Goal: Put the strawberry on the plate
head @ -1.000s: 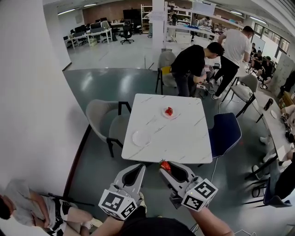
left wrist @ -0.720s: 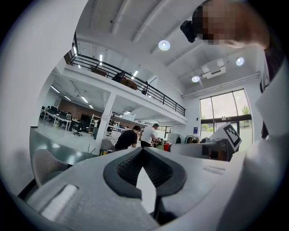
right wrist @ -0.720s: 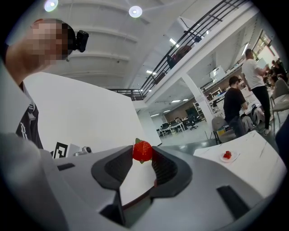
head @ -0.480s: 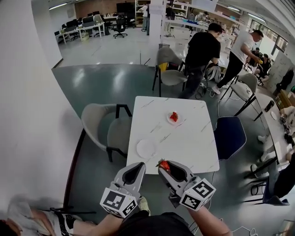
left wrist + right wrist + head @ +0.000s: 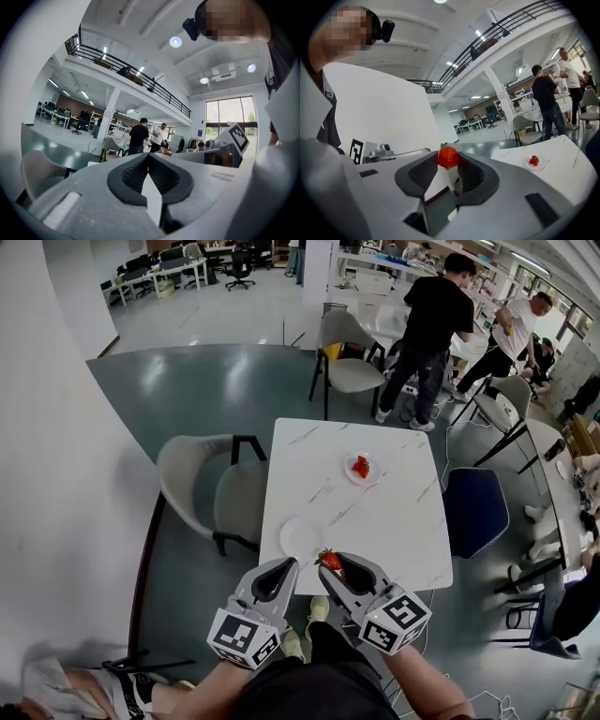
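My right gripper (image 5: 328,564) is shut on a red strawberry (image 5: 330,560) with green leaves, pinched at the jaw tips just over the near edge of the white marble table (image 5: 394,521). The right gripper view shows that strawberry (image 5: 448,156) between the pads. An empty white plate (image 5: 302,536) lies on the table just beyond and left of it. A second plate (image 5: 367,476) farther back carries another strawberry (image 5: 361,466), also seen as a small plate (image 5: 534,164) in the right gripper view. My left gripper (image 5: 289,565) hangs beside the right one, shut with nothing in it (image 5: 148,156).
A grey chair (image 5: 202,484) stands at the table's left and a blue chair (image 5: 476,507) at its right. Another grey chair (image 5: 349,357) and two people (image 5: 427,334) are beyond the far edge. A white wall (image 5: 56,446) runs along the left.
The view has closed in on the table. Both grippers, the right still holding the strawberry, now reach the table's near edge by the empty plate. The people behind have shifted.
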Demonstrator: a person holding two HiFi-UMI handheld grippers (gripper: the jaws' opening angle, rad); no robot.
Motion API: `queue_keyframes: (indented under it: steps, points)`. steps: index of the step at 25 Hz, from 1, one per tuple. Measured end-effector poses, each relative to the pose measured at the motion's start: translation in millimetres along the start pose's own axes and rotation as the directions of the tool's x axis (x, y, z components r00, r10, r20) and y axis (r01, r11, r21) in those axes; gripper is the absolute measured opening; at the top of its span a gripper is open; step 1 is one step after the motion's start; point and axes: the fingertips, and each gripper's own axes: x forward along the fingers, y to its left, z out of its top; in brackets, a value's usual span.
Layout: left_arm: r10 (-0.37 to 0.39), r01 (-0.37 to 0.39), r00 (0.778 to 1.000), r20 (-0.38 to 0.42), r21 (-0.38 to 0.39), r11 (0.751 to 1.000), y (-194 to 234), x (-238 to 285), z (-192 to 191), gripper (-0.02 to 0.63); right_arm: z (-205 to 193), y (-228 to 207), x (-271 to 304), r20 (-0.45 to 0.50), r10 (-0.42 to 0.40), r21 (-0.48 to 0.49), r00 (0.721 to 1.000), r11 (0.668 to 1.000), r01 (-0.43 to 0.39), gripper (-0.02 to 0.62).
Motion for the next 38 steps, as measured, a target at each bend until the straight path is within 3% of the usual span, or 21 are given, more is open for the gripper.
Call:
queue_keyframes:
  steps: [11, 19, 24, 30, 36, 38]
  points:
    - [0.08, -0.081, 0.996, -0.048, -0.016, 0.997, 62.9, 71.0, -33.5, 0.009, -41.6, -86.4, 80.7, -0.183, 0.046, -0.078, 0.982, 0.995, -0.061, 0.137]
    - [0.156, -0.159, 0.984, -0.091, -0.023, 0.987, 102.9, 104.9, -63.0, 0.009, -116.3, -136.7, 123.1, -0.387, 0.059, -0.124, 0.92, 0.986, -0.115, 0.137]
    - [0.153, -0.159, 0.98, -0.127, -0.036, 0.987, 122.5, 105.8, -87.3, 0.009, -171.4, -153.8, 141.0, -0.473, -0.013, -0.178, 0.881, 0.981, -0.081, 0.137]
    - [0.14, -0.149, 0.978, -0.156, -0.049, 0.988, 136.5, 106.4, -118.6, 0.009, -239.8, -174.2, 152.6, -0.588, -0.08, -0.261, 0.805, 0.961, -0.095, 0.137]
    - [0.138, -0.149, 0.975, -0.172, -0.053, 0.987, 142.5, 104.6, -137.2, 0.009, -283.2, -186.2, 162.7, -0.699, -0.137, -0.333, 0.702, 0.931, -0.15, 0.137]
    - [0.135, -0.147, 0.975, -0.178, -0.051, 0.988, 143.5, 104.4, -141.4, 0.009, -291.6, -188.7, 165.6, -0.717, -0.148, -0.344, 0.681, 0.925, -0.162, 0.137]
